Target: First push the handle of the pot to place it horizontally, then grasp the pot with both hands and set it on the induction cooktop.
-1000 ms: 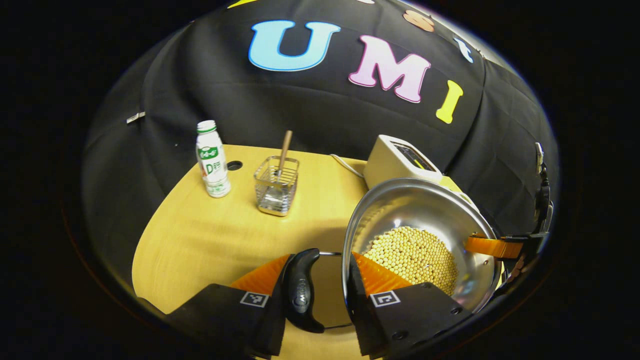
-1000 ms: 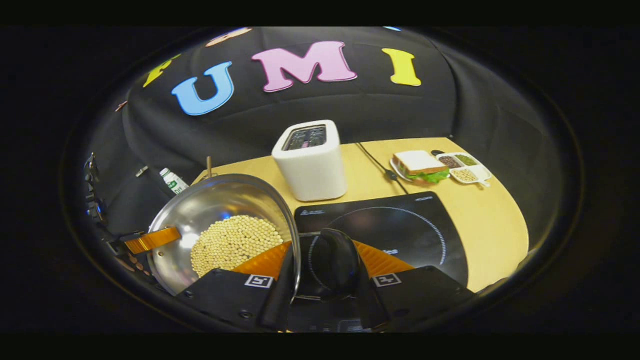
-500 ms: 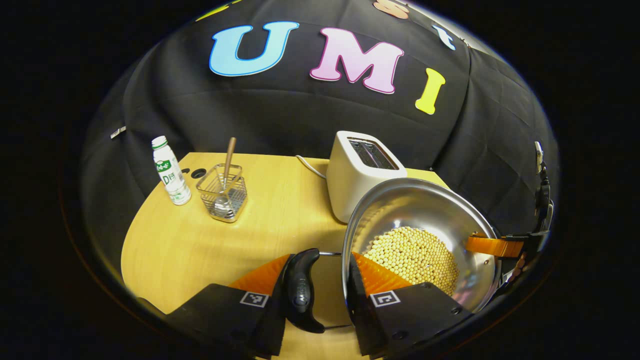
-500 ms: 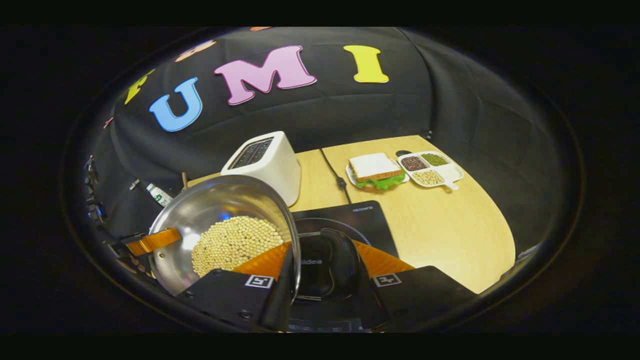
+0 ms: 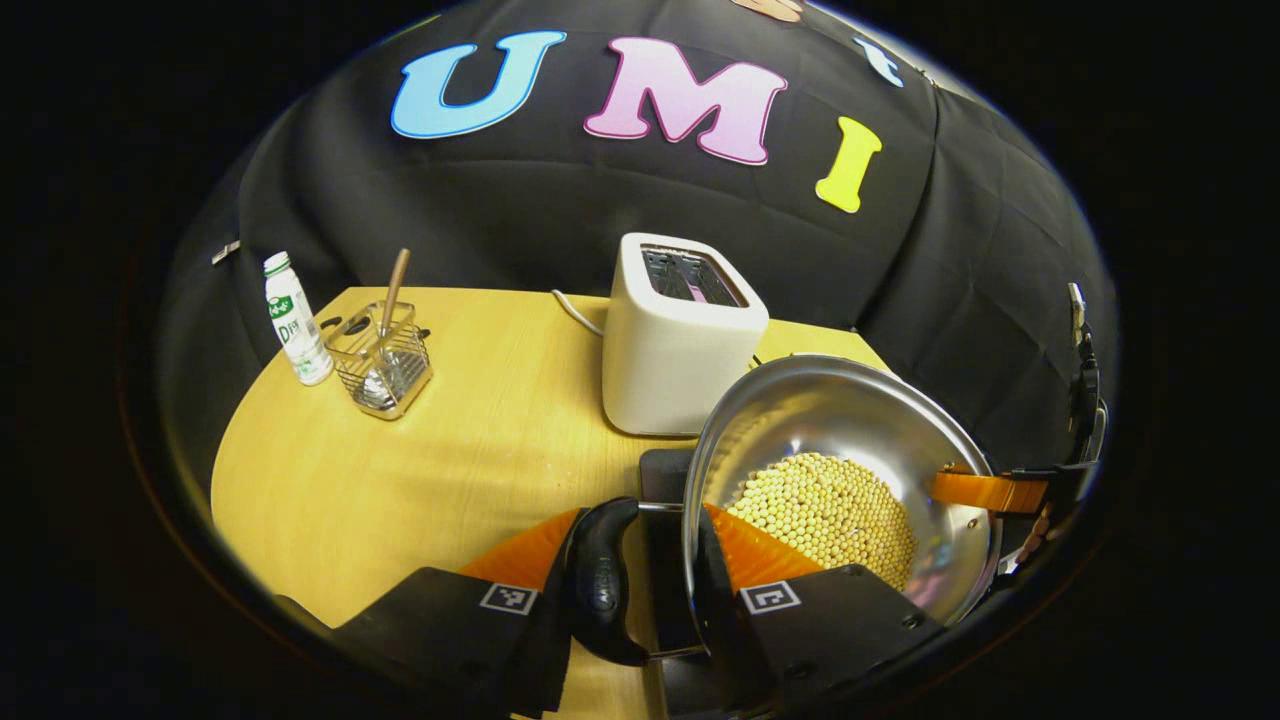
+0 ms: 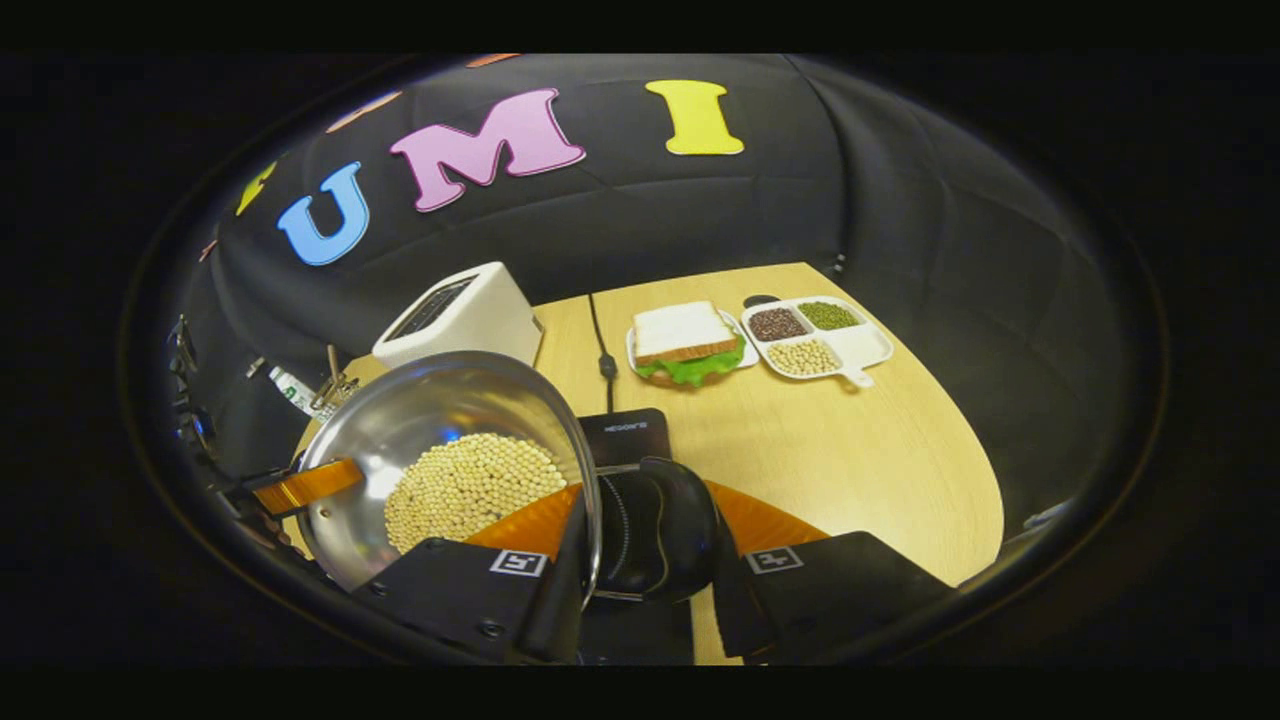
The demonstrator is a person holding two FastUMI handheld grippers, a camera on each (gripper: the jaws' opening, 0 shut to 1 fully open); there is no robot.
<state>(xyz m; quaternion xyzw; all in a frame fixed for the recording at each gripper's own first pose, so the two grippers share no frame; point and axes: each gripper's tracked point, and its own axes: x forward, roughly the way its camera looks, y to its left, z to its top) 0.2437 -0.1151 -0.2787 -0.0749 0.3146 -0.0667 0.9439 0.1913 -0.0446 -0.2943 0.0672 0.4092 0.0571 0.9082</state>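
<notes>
Both grippers, left gripper (image 5: 645, 575) and right gripper (image 6: 650, 560), pinch the soybean pot (image 5: 850, 440) by its rim and handles so it stays level over the induction cooktop (image 6: 628, 432).

Bare worktop (image 5: 400, 480) across the front-left, toaster (image 5: 680, 340) standing mid-worktop just behind the pot (image 5: 850, 470), wire caddy (image 5: 385, 355) and bottle (image 5: 292, 320) crowding the back-left corner, sandwich plate (image 6: 690, 345) and divided dish (image 6: 820, 335) near the back-right edge, open wood in front of them.

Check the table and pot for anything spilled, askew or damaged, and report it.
Nothing stands out. The beans all lie inside the pot, and the toaster, bottle, sandwich and divided dish sit upright and tidy.
</notes>
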